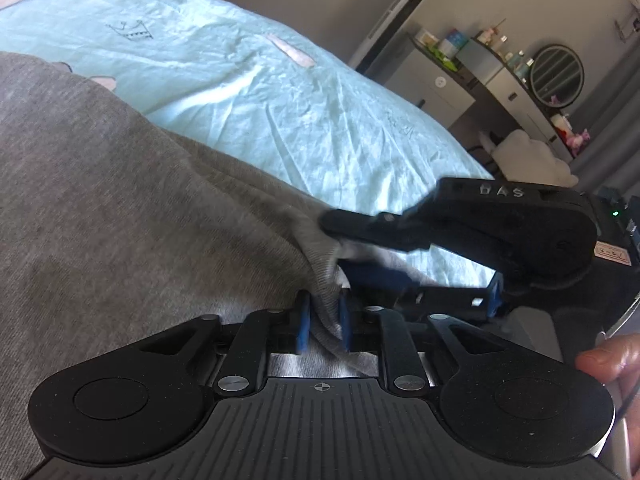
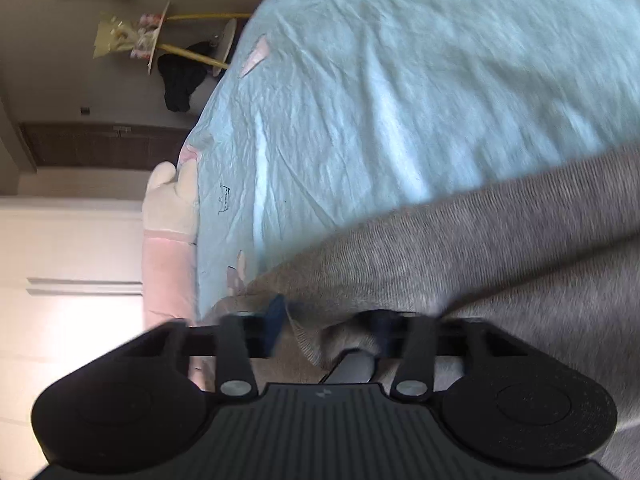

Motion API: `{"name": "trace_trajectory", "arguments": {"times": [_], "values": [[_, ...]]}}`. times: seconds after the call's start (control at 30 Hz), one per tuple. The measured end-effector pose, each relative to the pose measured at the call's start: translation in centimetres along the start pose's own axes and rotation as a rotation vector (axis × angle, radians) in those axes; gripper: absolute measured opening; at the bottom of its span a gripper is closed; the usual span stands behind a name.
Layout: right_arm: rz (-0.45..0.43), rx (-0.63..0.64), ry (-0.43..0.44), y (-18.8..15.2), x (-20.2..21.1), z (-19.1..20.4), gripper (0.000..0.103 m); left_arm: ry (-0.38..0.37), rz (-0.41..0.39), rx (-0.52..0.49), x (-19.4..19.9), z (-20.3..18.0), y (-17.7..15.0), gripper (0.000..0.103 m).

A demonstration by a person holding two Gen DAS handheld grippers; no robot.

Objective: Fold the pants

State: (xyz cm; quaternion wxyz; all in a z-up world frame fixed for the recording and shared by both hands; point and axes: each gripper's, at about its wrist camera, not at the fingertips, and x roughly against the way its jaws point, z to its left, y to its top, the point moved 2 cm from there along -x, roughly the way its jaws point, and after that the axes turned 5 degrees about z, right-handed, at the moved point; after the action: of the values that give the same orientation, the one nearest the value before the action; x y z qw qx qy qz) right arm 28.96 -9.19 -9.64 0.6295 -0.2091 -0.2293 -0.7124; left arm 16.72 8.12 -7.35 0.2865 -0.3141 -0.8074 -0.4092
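Grey knit pants [image 1: 120, 200] lie spread over the left of a teal bed sheet [image 1: 240, 92]. At their near right corner my left gripper [image 1: 323, 324] has its blue pads [image 1: 303, 322] shut on a bunched fold of the cloth. From the right my right gripper [image 1: 344, 246] comes in sideways, its jaws around the same bunch just above. The blurred right wrist view shows the pants [image 2: 480, 260] filling the lower right. There the right gripper [image 2: 328, 326] is shut on a fold of them, one blue pad [image 2: 276, 320] showing. A person's fingers [image 1: 612, 360] hold a handle at the right edge.
The sheet [image 2: 400, 80] stretches away beyond the pants. A dresser with a round mirror [image 1: 556, 76] and a white plush heap [image 1: 528, 156] stand past the bed's right side. Pink and white pillows [image 2: 172, 196] and a yellow-legged stand [image 2: 192, 54] sit at the far end.
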Motion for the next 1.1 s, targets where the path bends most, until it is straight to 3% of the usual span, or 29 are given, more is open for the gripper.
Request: {"name": "trace_trajectory", "arguments": {"times": [0.13, 0.23, 0.33, 0.37, 0.43, 0.47, 0.5, 0.57, 0.7, 0.77, 0.83, 0.93, 1.0, 1.1], "values": [[-0.099, 0.137, -0.053, 2.1, 1.5, 2.3, 0.013, 0.008, -0.084, -0.020, 0.9, -0.1, 0.1, 0.060], [-0.255, 0.281, -0.105, 4.7, 2.9, 4.1, 0.009, 0.051, -0.144, -0.061, 1.1, -0.4, 0.1, 0.064], [-0.296, 0.202, -0.108, 7.2, 4.3, 4.5, 0.010, 0.078, -0.155, -0.044, 0.9, 0.3, 0.1, 0.064], [-0.283, 0.210, -0.084, 7.0, 4.6, 4.8, 0.011, 0.069, -0.158, -0.014, 1.0, 0.7, 0.3, 0.064], [-0.199, 0.244, -0.044, 5.3, 5.0, 5.2, 0.028, 0.055, -0.192, 0.058, 1.5, 1.6, 0.8, 0.064], [-0.152, 0.241, -0.043, 4.0, 4.9, 5.0, 0.041, 0.063, -0.215, 0.080, 1.8, 2.0, 1.1, 0.063], [-0.118, 0.232, -0.046, 2.9, 4.7, 4.6, 0.046, 0.088, -0.238, 0.098, 1.9, 2.3, 1.3, 0.063], [-0.053, 0.196, -0.046, 1.0, 3.7, 3.3, 0.046, 0.148, -0.273, 0.131, 2.5, 2.9, 1.5, 0.063], [-0.007, 0.139, -0.127, 0.6, 1.3, 0.9, 0.048, 0.319, -0.393, 0.166, 5.0, 4.1, 2.1, 0.067], [-0.007, 0.117, -0.104, 1.1, 0.5, 0.5, 0.048, 0.441, -0.473, 0.192, 6.3, 4.8, 2.2, 0.076], [0.028, 0.098, -0.051, 1.6, -0.2, 0.7, 0.050, 0.506, -0.515, 0.220, 6.8, 5.5, 2.5, 0.077], [0.085, 0.063, -0.035, 1.7, -1.6, 0.9, 0.043, 0.486, -0.504, 0.285, 6.8, 6.6, 2.7, 0.078], [0.084, 0.128, -0.101, 1.8, -2.3, 1.5, 0.010, 0.492, -0.491, 0.287, 6.6, 6.9, 2.7, 0.078], [-0.006, 0.286, -0.177, 2.5, -2.0, 4.0, 0.004, 0.504, -0.503, 0.280, 6.5, 7.1, 2.6, 0.078]]}}
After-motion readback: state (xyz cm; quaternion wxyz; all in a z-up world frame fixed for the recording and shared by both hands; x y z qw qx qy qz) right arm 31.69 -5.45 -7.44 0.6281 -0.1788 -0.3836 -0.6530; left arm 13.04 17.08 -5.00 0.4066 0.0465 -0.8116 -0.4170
